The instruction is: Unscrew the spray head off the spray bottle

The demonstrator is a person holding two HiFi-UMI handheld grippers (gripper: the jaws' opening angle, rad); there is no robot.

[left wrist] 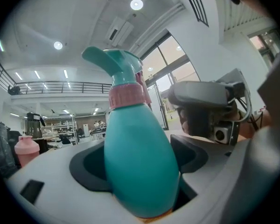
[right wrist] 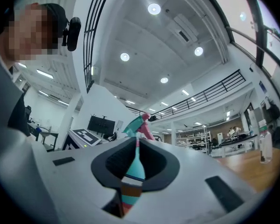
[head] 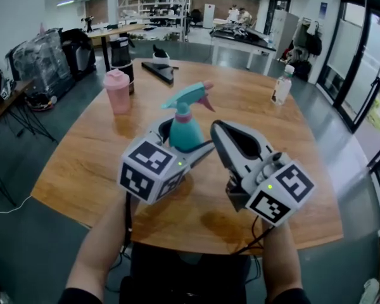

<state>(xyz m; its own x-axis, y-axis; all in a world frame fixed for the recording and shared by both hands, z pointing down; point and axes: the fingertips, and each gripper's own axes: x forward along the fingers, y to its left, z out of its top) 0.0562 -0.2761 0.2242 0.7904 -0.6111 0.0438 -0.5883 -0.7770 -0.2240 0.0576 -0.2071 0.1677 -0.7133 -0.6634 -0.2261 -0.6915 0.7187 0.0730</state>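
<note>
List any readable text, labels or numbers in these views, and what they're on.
No readable text anywhere.
Spray bottle: no print visible.
Clear bottle at far right: any print is too small to read.
Marker cubes: square patterns only, no characters.

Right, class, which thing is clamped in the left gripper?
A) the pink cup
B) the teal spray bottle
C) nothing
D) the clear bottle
B: the left gripper view shows the teal spray bottle pinched by its body between the fingers of the left gripper, while the pink cup stands apart on the table.
</note>
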